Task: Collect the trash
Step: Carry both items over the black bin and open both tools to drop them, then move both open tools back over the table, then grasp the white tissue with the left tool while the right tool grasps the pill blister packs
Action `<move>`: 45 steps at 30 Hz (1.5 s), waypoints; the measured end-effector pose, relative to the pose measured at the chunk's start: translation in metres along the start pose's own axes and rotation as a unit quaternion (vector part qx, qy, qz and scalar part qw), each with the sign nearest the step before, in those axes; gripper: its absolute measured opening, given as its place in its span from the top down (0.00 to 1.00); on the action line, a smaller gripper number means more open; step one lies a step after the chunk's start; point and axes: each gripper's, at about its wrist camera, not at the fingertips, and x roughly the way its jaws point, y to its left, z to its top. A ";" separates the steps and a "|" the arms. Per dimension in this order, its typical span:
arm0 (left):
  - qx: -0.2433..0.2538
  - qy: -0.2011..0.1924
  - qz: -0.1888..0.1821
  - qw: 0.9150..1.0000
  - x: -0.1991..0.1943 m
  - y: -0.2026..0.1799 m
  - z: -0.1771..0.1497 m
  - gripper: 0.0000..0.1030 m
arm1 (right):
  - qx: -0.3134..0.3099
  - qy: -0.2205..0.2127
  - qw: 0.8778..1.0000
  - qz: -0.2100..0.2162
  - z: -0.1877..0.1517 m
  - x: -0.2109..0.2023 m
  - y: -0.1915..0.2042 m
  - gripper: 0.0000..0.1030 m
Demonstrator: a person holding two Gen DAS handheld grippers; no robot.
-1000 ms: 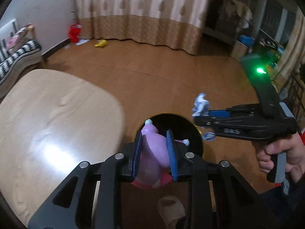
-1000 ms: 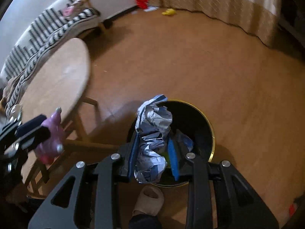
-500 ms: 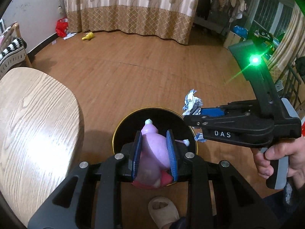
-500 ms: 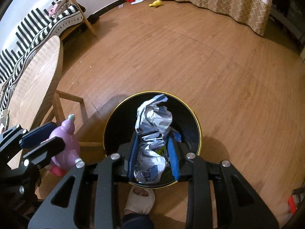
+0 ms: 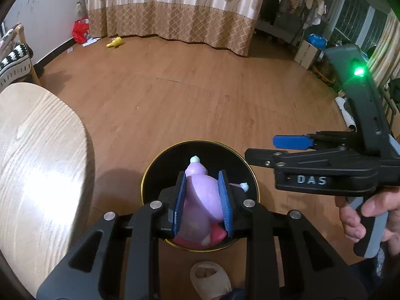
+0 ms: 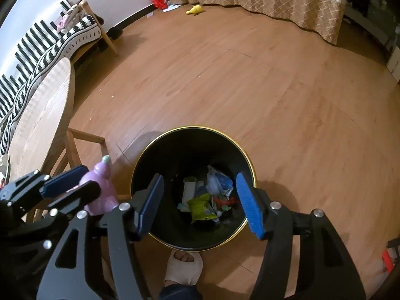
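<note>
I see warm, dim indoor light, glare on the tabletop [image 5: 37,170] at its near edge, fisheye bending and dark corners; both views stay sharp.

A home living room is shown: a wooden floor [image 5: 200,95], long patterned curtains [image 5: 175,7], a round wooden table [image 5: 37,155], a striped cushioned bench [image 6: 50,40] and a slippered foot [image 6: 183,267].

Bin [image 6: 246,161] mouth open above, table [image 6: 42,115] crowding its left; bare floor [image 6: 250,80] beyond
</note>
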 end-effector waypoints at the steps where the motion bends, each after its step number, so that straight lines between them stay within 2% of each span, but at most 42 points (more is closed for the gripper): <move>1: -0.002 0.001 -0.002 1.000 0.002 0.000 0.000 0.74 | 0.003 -0.002 1.000 -0.001 0.000 -0.001 -0.001 0.41; 5: -0.009 0.003 -0.008 1.000 0.014 -0.001 0.000 0.68 | 0.021 -0.012 1.000 -0.008 0.000 -0.007 -0.011 0.39; 6: -0.011 0.005 -0.011 1.000 0.017 -0.001 0.000 0.58 | 0.029 -0.016 0.999 -0.007 0.000 -0.009 -0.015 0.38; 7: -0.014 0.006 -0.012 1.000 0.020 -0.001 0.000 0.44 | 0.039 -0.020 0.999 -0.005 0.000 -0.012 -0.018 0.36; 8: -0.016 0.003 -0.011 1.000 0.020 -0.001 -0.002 0.38 | 0.044 -0.023 0.999 -0.004 0.000 -0.014 -0.021 0.35; 14: -0.012 -0.006 -0.004 1.000 0.010 -0.005 -0.002 0.27 | 0.052 -0.033 0.998 -0.003 0.001 -0.022 -0.023 0.33; 16: -0.015 -0.013 0.004 1.000 -0.002 -0.002 -0.002 0.18 | 0.050 -0.038 0.998 0.000 0.002 -0.026 -0.017 0.31; 18: -0.019 -0.020 0.014 1.000 -0.016 0.003 -0.005 0.14 | 0.046 -0.046 0.998 0.003 0.002 -0.031 -0.009 0.30; 21: -0.029 -0.030 0.036 0.998 -0.046 0.018 -0.012 0.10 | 0.032 -0.059 0.998 0.013 0.004 -0.040 0.013 0.27; 24: -0.039 -0.041 0.080 0.995 -0.083 0.041 -0.024 0.10 | 0.006 -0.066 0.997 0.031 0.007 -0.046 0.049 0.25; 28: -0.063 -0.051 0.145 0.986 -0.136 0.083 -0.049 0.09 | -0.038 -0.065 0.996 0.056 0.007 -0.052 0.108 0.25; 31: -0.099 -0.054 0.193 0.975 -0.180 0.124 -0.075 0.09 | -0.079 -0.062 0.992 0.082 0.004 -0.057 0.161 0.25; 33: -0.129 -0.055 0.226 0.964 -0.211 0.155 -0.097 0.09 | -0.107 -0.058 0.988 0.096 -0.001 -0.059 0.198 0.25; 37: -0.183 -0.054 0.289 0.938 -0.266 0.209 -0.146 0.09 | -0.168 -0.047 0.977 0.122 -0.018 -0.060 0.274 0.25; 40: -0.232 -0.053 0.336 0.911 -0.309 0.255 -0.189 0.09 | -0.212 -0.038 0.967 0.140 -0.035 -0.062 0.331 0.25; 43: -0.274 -0.049 0.358 0.891 -0.336 0.289 -0.223 0.09 | -0.255 -0.025 0.954 0.159 -0.058 -0.062 0.389 0.25; 44: -0.291 -0.046 0.367 0.882 -0.346 0.303 -0.237 0.09 | -0.268 -0.016 0.949 0.168 -0.067 -0.061 0.409 0.25; 45: -0.298 -0.044 0.371 0.878 -0.351 0.312 -0.244 0.09 | -0.279 -0.010 0.944 0.174 -0.075 -0.060 0.426 0.25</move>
